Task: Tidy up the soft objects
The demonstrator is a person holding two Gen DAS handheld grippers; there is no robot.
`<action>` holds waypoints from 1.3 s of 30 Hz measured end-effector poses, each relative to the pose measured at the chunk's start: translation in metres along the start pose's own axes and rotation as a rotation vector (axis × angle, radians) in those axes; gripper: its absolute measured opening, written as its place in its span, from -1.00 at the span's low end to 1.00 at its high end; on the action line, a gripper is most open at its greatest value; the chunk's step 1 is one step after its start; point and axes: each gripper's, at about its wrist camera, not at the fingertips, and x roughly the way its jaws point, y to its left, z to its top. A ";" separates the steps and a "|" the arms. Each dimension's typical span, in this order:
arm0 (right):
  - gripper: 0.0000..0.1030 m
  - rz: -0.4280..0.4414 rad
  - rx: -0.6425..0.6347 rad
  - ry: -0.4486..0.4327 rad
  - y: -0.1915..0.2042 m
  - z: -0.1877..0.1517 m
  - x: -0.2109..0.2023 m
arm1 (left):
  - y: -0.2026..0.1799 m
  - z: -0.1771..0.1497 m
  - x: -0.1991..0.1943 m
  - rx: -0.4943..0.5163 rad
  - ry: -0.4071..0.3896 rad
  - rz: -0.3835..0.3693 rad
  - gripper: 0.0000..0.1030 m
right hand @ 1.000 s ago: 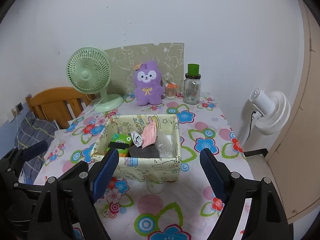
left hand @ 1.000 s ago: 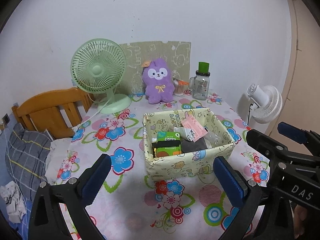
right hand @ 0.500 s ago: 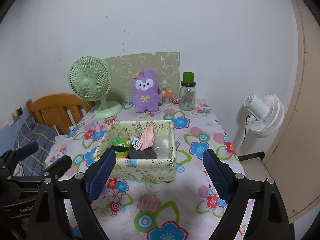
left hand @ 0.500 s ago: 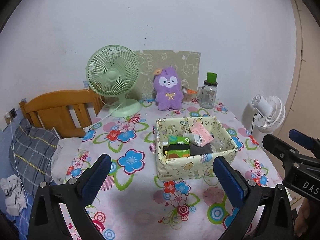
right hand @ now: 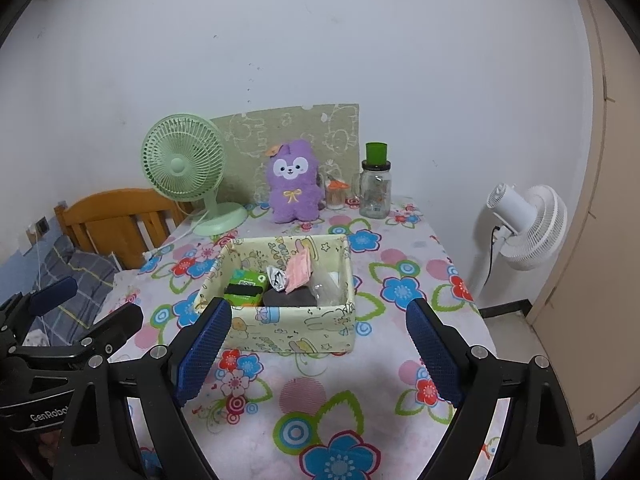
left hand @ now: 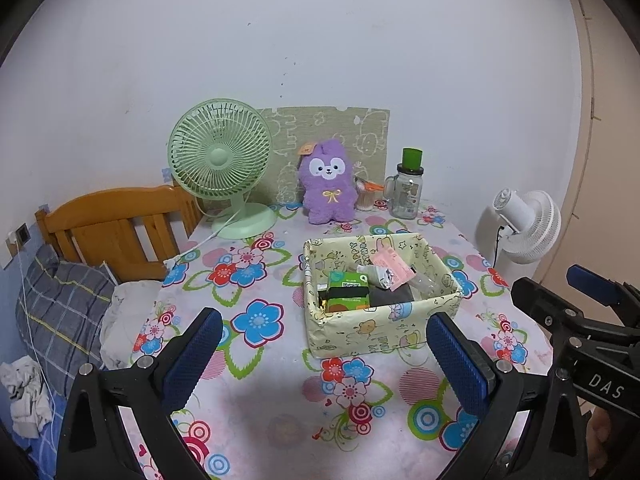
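A pale yellow patterned box (left hand: 404,326) (right hand: 320,328) stands mid-table on the flowered cloth. Inside lie a green packet (left hand: 347,293) (right hand: 245,288), a pink pack (left hand: 391,269) (right hand: 298,274), a dark cloth (right hand: 289,298) and clear plastic. A purple plush toy (left hand: 329,182) (right hand: 294,182) sits upright at the back by the wall. My left gripper (left hand: 326,354) hangs open and empty in front of the box. My right gripper (right hand: 318,352) is open and empty too, near the box's front wall. Each gripper shows at the edge of the other's view.
A green desk fan (left hand: 222,164) (right hand: 186,172) stands back left, its cord trailing off the table. A glass jar with a green lid (left hand: 408,188) (right hand: 376,184) stands back right. A wooden headboard (left hand: 116,224) and bedding lie left; a white floor fan (left hand: 524,224) right.
Both grippers have drawn back from the box, which now looks smaller and farther off. Nothing was picked up or put down.
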 end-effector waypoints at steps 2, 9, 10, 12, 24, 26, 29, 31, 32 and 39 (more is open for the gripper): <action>0.76 -0.002 0.001 -0.007 0.000 0.000 -0.002 | 0.000 0.000 -0.002 0.001 -0.004 -0.003 0.99; 0.76 -0.002 -0.001 -0.013 0.000 0.000 -0.004 | 0.000 0.000 -0.007 -0.005 -0.019 -0.004 0.99; 0.76 -0.001 0.000 -0.011 0.000 0.000 -0.004 | 0.000 0.000 -0.007 -0.004 -0.019 -0.001 0.99; 0.76 0.000 0.002 -0.008 0.000 0.000 -0.004 | 0.000 0.000 -0.007 -0.003 -0.017 0.002 0.99; 0.76 0.008 0.003 -0.008 0.002 0.002 -0.003 | 0.002 0.002 -0.010 -0.004 -0.028 0.014 0.99; 0.76 0.011 0.000 -0.011 0.003 0.003 -0.003 | 0.003 0.002 -0.010 -0.007 -0.029 0.015 0.99; 0.76 0.014 -0.004 -0.011 0.005 0.003 -0.003 | 0.005 0.002 -0.010 -0.012 -0.028 0.018 0.99; 0.76 0.016 -0.003 -0.010 0.004 0.003 -0.002 | 0.005 0.002 -0.010 -0.012 -0.028 0.018 0.99; 0.76 0.016 -0.003 -0.009 0.004 0.003 -0.002 | 0.005 0.002 -0.010 -0.012 -0.027 0.018 0.99; 0.76 0.016 -0.003 -0.009 0.004 0.002 -0.002 | 0.005 0.001 -0.010 -0.013 -0.026 0.015 0.99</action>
